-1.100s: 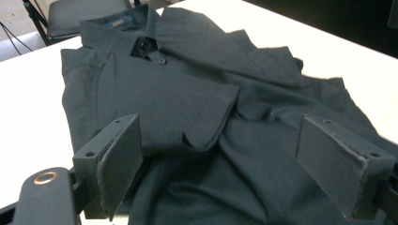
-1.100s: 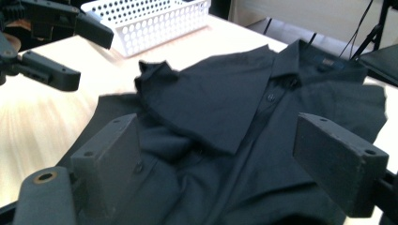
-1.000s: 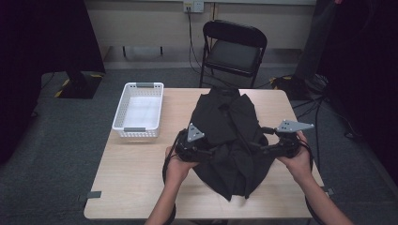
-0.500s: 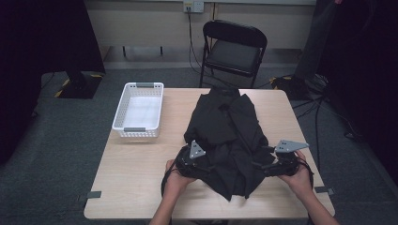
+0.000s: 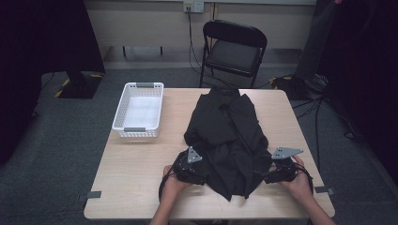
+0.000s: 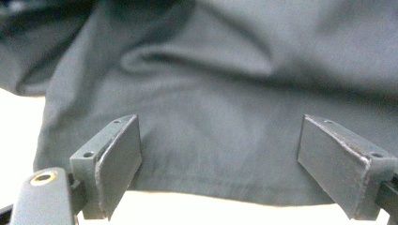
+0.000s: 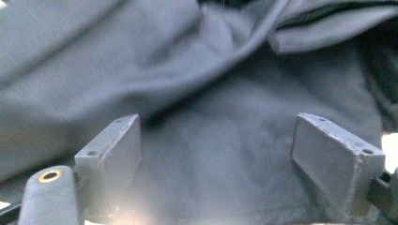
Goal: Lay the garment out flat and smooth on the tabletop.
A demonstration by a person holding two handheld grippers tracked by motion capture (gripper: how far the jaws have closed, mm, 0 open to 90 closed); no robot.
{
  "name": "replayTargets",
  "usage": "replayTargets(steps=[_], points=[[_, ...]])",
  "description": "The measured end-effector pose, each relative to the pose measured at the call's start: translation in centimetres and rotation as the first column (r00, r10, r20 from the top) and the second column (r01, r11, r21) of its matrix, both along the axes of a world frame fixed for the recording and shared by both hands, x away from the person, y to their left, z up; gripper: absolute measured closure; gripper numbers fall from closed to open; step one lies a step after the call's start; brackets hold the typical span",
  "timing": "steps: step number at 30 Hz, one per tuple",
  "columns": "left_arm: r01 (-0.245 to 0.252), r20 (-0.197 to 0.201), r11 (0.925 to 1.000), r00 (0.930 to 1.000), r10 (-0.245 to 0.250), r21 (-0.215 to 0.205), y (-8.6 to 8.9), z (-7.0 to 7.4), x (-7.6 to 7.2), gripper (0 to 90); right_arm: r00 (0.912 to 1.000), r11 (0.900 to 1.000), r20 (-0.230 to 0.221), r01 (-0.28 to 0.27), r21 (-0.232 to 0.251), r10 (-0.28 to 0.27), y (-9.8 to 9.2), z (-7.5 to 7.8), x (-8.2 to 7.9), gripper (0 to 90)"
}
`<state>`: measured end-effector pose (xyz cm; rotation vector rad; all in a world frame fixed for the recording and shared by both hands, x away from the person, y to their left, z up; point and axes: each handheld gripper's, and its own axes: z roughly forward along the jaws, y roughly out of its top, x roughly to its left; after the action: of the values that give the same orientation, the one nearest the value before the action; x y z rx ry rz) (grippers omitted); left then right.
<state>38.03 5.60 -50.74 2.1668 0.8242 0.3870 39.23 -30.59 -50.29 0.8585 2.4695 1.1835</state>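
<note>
Black shirt (image 5: 229, 140) is flanked at lower centre by both claws, left (image 6: 213, 173) and right (image 7: 220, 168) (released); hem must be pinched next.

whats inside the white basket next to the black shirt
Nothing shows inside the white basket: its pale floor looks bare in the high view. It stands on the table, left of the black garment, apart from it. The near wall hides a strip of the floor.

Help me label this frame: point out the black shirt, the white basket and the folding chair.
black shirt (image 5: 225, 126): high view, middle of its body.
white basket (image 5: 138, 133): high view, near rim.
folding chair (image 5: 233, 56): high view, seat.
</note>
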Motion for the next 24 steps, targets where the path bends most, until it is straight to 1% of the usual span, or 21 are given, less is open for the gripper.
replayTargets(steps=[2, 3, 4, 6, 13, 15, 18, 21, 23, 24], points=[[-0.001, -0.002, 0.9999, 1.0, 0.001, -0.016, 0.1, 0.0, 0.0, 13.6, 1.0, 1.0, -0.006, 0.0, -0.028, 0.0, 0.1, -0.3, 0.0, 16.2], [0.0, -0.003, 1.0, 1.0, 0.0, -0.009, 0.2, 0.0, 0.0, 13.6, 0.9999, 0.999, -0.01, 0.0, -0.036, 0.0, 0.1, -0.4, 0.0, 16.2], [0.007, 0.006, 0.9999, 1.0, -0.007, 0.008, 0.2, 0.0, -0.1, 13.7, 1.0, 0.999, -0.005, 0.001, -0.038, -0.002, 0.1, -0.4, 0.0, 16.3], [0.02, 0.005, 0.9997, 0.9998, -0.021, 0.013, 0.1, 0.0, -0.1, 13.0, 1.0, 0.999, -0.004, 0.009, -0.054, -0.009, 0.3, -0.4, 0.0, 15.8], [0.024, 0.004, 0.9996, 0.9997, -0.024, 0.015, 0.1, 0.0, -0.1, 11.9, 0.9999, 0.998, -0.004, 0.012, -0.058, -0.013, 0.4, -0.4, 0.0, 13.9], [0.024, 0.003, 0.9996, 0.9997, -0.024, 0.013, 0.1, 0.0, -0.1, 12.0, 0.9999, 0.998, -0.01, 0.009, -0.059, -0.009, 0.5, -0.4, 0.0, 12.1], [0.025, -0.001, 0.9997, 0.9997, -0.025, 0.008, 0.2, 0.0, -0.1, 12.5, 0.9998, 0.998, -0.008, 0.018, -0.06, -0.018, 0.6, -0.4, -0.1, 12.8], [0.025, 0.001, 0.9997, 0.9997, -0.025, 0.009, 0.2, 0.0, -0.1, 12.4, 0.9996, 0.998, -0.018, 0.02, -0.056, -0.021, 0.5, 0.1, 0.1, 14.2], [0.025, -0.002, 0.9997, 0.9997, -0.025, 0.005, 0.2, 0.0, 0.0, 12.5, 0.9993, 0.998, 0.011, 0.035, -0.048, -0.034, 0.3, 1.3, 0.5, 15.9], [0.025, -0.003, 0.9997, 0.9997, -0.025, 0.002, 0.2, 0.0, 0.0, 12.5, 0.999, 0.999, 0.021, 0.041, -0.031, -0.04, 0.2, 2.0, 0.9, 16.9]])
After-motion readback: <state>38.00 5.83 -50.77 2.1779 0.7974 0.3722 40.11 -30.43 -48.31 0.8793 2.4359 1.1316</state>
